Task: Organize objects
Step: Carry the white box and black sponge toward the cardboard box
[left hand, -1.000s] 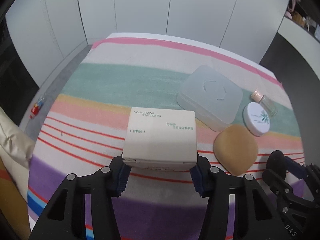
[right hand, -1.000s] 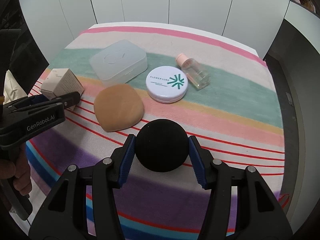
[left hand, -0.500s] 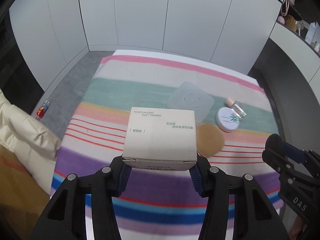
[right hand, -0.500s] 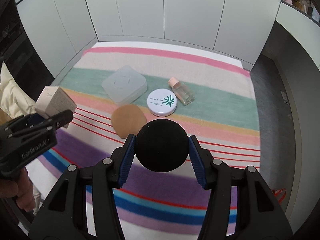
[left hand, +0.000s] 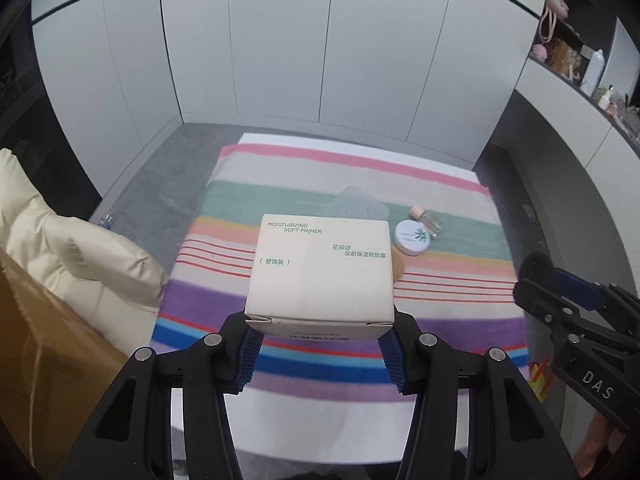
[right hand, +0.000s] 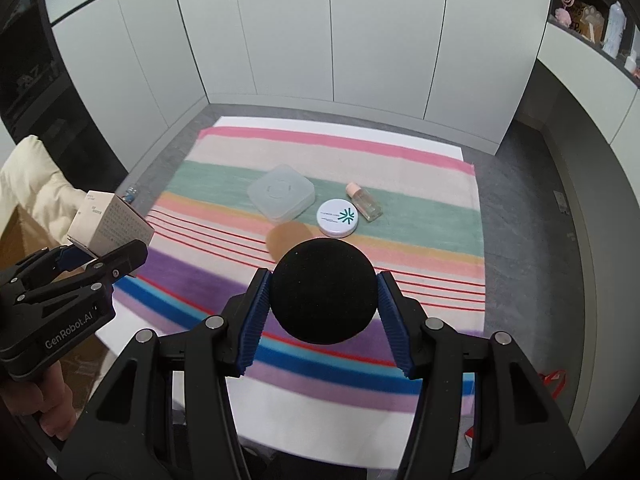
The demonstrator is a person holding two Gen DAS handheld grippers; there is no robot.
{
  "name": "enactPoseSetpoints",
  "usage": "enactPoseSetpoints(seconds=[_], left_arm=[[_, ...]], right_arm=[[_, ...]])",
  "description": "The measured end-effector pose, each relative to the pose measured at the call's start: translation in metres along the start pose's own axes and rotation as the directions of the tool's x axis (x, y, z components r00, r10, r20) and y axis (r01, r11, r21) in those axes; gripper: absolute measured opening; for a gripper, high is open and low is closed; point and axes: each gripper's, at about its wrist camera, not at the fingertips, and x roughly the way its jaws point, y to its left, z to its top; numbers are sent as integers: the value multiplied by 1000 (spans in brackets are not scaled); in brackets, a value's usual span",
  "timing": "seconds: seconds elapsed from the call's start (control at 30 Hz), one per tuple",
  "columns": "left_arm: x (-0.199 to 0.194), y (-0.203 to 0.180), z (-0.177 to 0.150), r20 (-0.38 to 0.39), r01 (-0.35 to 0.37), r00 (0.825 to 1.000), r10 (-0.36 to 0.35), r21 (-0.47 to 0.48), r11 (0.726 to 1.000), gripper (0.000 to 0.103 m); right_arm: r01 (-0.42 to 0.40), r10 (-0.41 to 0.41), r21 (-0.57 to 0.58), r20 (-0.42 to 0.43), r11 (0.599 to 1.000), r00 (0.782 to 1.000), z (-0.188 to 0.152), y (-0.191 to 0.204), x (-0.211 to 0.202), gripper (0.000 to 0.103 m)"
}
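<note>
**Both tools loaded above the striped cloth**

The striped cloth [right hand: 420,216] is covering the tabletop. Your left tool [left hand: 320,350] is clamping the primer box [left hand: 320,272] well above it; your right tool [right hand: 324,320] is gripping the black sponge ball [right hand: 324,290]. On the cloth are lying the clear case [right hand: 281,195], tan puff [right hand: 286,238], white compact [right hand: 338,217] and small bottle [right hand: 365,201].

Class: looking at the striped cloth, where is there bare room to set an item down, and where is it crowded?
Free: the purple and blue stripes nearest the camera, and the pink far edge of the striped cloth. Crowded: the middle, with clear case, compact, bottle, tan puff.
</note>
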Motion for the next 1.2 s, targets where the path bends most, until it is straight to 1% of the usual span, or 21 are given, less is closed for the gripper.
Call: enactPoseSetpoints(seconds=[0.23, 0.47, 0.57, 0.67, 0.77, 0.83, 0.87, 0.97, 1.07, 1.2], left_arm=[[-56, -8, -20, 46, 10, 999, -10, 2, 1000, 52], [-85, -2, -45, 68, 20, 997, -19, -21, 1000, 52], [-93, 3, -53, 86, 46, 995, -43, -37, 998, 52], [-98, 10, -55, 93, 57, 994, -52, -58, 997, 52], [-104, 14, -56, 116, 57, 992, -49, -61, 997, 52], [-106, 17, -55, 125, 68, 990, -59, -64, 996, 52], [-107, 18, -54, 131, 75, 989, -68, -51, 996, 52], [-109, 20, -54, 147, 49, 988, -46, -18, 999, 52], [-109, 30, -55, 145, 50, 989, -42, -48, 998, 52], [-108, 43, -56, 148, 40, 988, -30, -64, 997, 52]], right_arm=[[-14, 14, -12, 25, 1000, 1000, -14, 14, -48, 55], [-25, 28, -50, 56, 998, 998, -38, 30, -77, 55], [-37, 40, -51, 60, 998, 997, -49, 34, -80, 55], [-75, 77, -36, 60, 997, 995, -57, 34, -79, 55], [-91, 92, -18, 57, 996, 994, -55, 32, -78, 55], [-102, 103, -16, 80, 995, 991, -51, 31, -83, 55], [-104, 105, -15, 89, 994, 990, -49, 31, -84, 55], [-106, 107, -16, 89, 994, 990, -48, 35, -84, 55], [-106, 107, -21, 72, 994, 992, -45, 42, -76, 55], [-79, 84, -69, 81, 994, 993, -41, 56, -72, 56]])
